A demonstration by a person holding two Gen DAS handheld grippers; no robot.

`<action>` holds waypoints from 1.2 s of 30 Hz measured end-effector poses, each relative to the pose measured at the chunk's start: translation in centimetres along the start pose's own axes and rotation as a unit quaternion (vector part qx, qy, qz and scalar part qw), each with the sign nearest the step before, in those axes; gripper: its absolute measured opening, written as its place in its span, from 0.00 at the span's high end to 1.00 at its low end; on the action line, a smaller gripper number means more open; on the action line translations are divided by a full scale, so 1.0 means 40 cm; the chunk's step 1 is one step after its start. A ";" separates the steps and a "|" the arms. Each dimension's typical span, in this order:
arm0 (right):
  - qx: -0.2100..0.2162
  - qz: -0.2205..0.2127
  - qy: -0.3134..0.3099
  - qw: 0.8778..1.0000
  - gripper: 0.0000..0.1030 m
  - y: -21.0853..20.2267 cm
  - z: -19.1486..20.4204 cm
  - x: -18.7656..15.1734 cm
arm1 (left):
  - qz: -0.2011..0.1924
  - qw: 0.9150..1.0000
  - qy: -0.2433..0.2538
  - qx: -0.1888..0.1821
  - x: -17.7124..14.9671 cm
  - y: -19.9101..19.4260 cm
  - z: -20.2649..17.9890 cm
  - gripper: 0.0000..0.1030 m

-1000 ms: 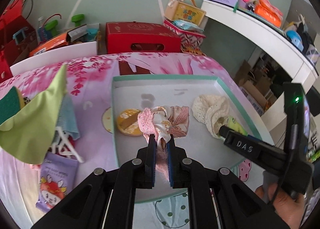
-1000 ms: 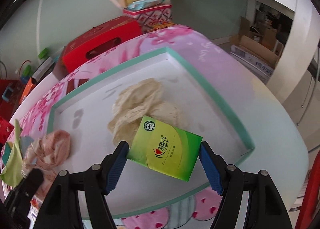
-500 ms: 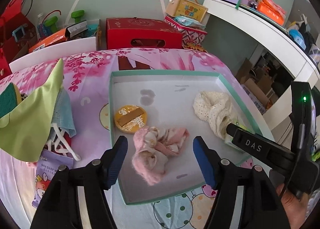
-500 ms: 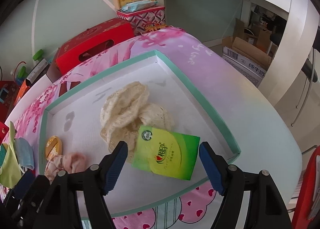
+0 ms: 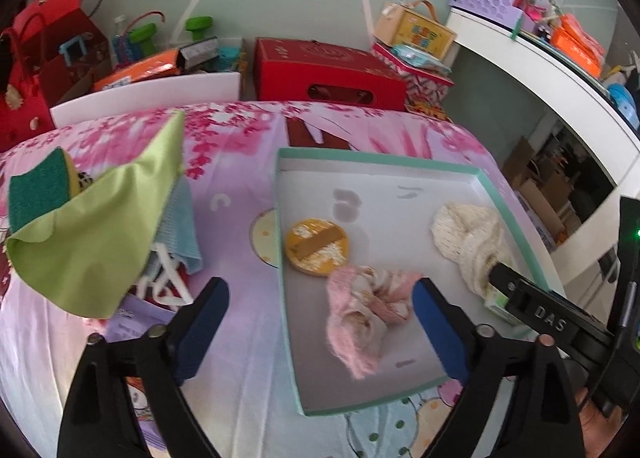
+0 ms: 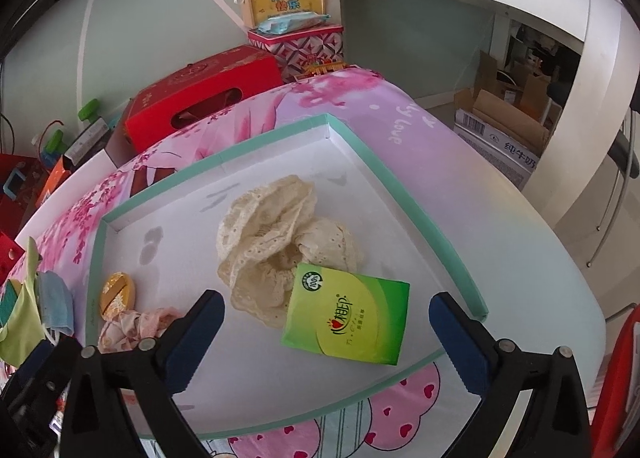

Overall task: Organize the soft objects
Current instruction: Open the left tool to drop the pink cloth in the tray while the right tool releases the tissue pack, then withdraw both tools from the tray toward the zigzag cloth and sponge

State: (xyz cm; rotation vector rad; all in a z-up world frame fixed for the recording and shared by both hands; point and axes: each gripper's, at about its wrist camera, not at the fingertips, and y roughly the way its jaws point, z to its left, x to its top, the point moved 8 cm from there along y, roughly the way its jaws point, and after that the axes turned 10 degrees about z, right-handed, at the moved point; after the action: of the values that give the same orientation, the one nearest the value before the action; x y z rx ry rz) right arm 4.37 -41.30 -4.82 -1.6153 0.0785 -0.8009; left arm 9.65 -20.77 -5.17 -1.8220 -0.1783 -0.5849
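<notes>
Holding both grippers wide, jaws just opened: our left gripper frees the pink cloth, right gripper the green tissue pack, both lying in the tray; the cream lace cloth probably touches the pack.

Pink fuzzy cloth, crumpled in a heap, lies on the floor of the white tray, between the left gripper's spread jaws, nearer the right one. Cream lace cloth, bunched, lies ahead of the right gripper. Green tissue pack lies flat between that gripper's jaws, overlapping the lace's near edge. Round yellow pad lies just beyond the pink cloth.
</notes>
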 end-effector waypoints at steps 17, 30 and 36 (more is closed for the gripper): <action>0.001 0.005 -0.018 1.000 0.00 -0.021 0.042 -0.007 | -0.034 0.998 -0.029 0.052 0.022 -0.052 0.082 0.05; 0.068 -0.015 -0.125 0.990 0.00 -0.086 0.314 -0.072 | -0.039 0.987 -0.094 0.123 0.026 -0.176 0.286 0.05; 0.113 -0.009 -0.161 0.980 0.00 -0.107 0.419 -0.119 | -0.043 0.973 -0.144 0.175 0.004 -0.241 0.437 0.05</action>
State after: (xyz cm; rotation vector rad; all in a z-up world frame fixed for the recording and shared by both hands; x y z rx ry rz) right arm 8.03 -23.83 -2.94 -1.5098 -0.2508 -0.5318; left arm 11.16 -1.36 -0.74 -1.5519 -0.5264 -0.3211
